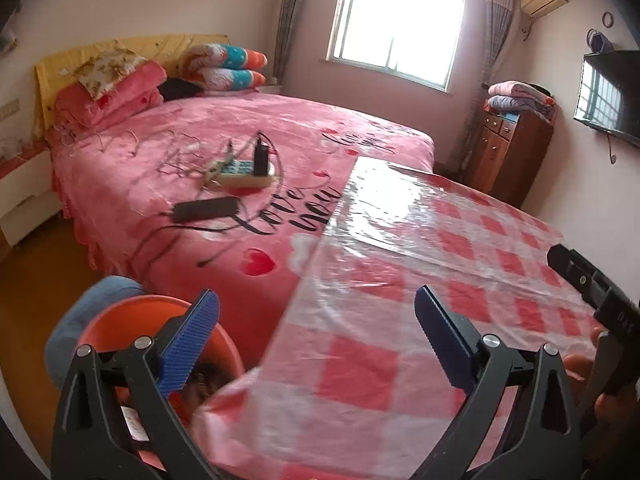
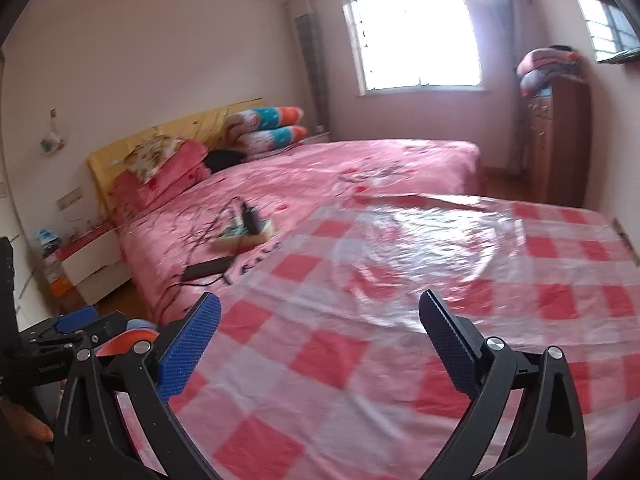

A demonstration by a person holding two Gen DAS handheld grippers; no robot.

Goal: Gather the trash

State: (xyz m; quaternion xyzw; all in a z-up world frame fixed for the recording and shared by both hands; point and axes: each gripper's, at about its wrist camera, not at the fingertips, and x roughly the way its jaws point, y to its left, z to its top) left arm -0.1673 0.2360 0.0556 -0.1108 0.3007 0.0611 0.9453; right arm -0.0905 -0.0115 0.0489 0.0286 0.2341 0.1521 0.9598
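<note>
My left gripper [image 1: 316,320] is open and empty above the near left corner of a table with a red and white checked cloth [image 1: 440,280]. An orange bin [image 1: 132,328] stands on the floor beside that corner, under my left finger; something dark and brown lies inside it. My right gripper [image 2: 320,324] is open and empty over the same checked cloth [image 2: 400,320]. The orange bin's rim [image 2: 132,338] shows at the lower left of the right wrist view, behind the left gripper's body. No loose trash shows on the cloth.
A pink bed [image 1: 224,128] lies beyond the table, with a power strip and charger [image 1: 244,168], a black adapter [image 1: 206,208] and cables on it. A wooden cabinet [image 1: 508,152] stands at the right wall under a TV [image 1: 612,96]. A white nightstand [image 2: 92,264] stands left.
</note>
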